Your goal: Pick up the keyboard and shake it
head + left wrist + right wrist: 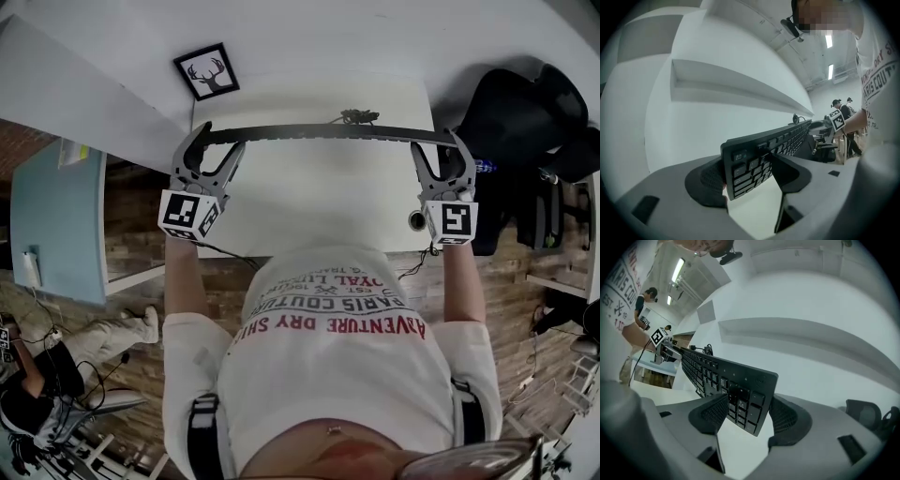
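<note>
Gripping, left gripper (752, 171): jaws clamped on one end of the black keyboard (323, 133), with one pad on the key face and the other against the back.
Gripping, right gripper (743, 411): jaws clamped on the opposite end, with the end key block between the two textured pads.
Keyboard position: spans from one set of fingers to the other, held above the surface and turned onto its long edge. It reads as a thin bar in the head view. The key face is turned toward both gripper cameras.
Cable (359, 116): dark bundle just beyond the keyboard, nearer the right fingers.
Surface: white desk (319, 206) below and between both sets of fingers. A round grommet hole (417, 220) lies behind the right fingers.
Wall (693, 122): plain white, beyond the fingers, carrying a long horizontal ledge (740, 89).
Framed picture (206, 73): antlered deer head in a black frame, beyond the left fingers.
Office chair (525, 122): black, outboard of the right fingers.
Floor (141, 234): brick-patterned, outboard of the left fingers. A pale blue table (56, 216) stands farther out.
Ceiling: strip lights (828, 40) lit.
</note>
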The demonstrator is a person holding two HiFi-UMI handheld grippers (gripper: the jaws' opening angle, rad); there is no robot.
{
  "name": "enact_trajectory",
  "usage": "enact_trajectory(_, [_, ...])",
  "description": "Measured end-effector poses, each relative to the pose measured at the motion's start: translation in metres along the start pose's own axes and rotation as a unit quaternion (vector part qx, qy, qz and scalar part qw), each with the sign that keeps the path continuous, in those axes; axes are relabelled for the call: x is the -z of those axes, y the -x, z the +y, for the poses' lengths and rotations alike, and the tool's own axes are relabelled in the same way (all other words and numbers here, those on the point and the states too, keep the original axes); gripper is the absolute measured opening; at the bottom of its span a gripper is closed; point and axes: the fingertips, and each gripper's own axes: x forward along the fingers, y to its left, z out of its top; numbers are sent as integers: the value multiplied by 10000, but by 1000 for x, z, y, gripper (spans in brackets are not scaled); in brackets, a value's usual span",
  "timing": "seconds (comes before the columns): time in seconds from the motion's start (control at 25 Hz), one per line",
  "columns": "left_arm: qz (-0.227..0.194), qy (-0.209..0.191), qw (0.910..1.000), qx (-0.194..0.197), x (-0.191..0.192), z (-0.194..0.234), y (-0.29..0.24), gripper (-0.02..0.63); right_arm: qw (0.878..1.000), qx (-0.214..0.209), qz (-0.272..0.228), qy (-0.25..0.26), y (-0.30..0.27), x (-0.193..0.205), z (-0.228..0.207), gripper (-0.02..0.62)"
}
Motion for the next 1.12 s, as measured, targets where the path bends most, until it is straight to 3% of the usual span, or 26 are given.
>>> enact_trajectory(0.16, [-138,95,9999,40,3,8,1,293,9940,378,-934,433,3,-42,4,281])
enact_trajectory(0.36, [-282,154,9994,111,7,12,4,298,9893,761,-1082,607,14,-53,9,281])
enact_trajectory(0.68, [-275,79,9995,166,2,12,7,299,9907,780,-900,662,24,-47,14,281])
enact_trajectory(0.92, [-48,121,9999,92,8,8,10,299,9977,281,-500,366,16,-35,17,280])
enact_trajectory(1.12, [317,171,9993,-39,20,-1,15,299,9996,-121,244,-104,9,2,17,281])
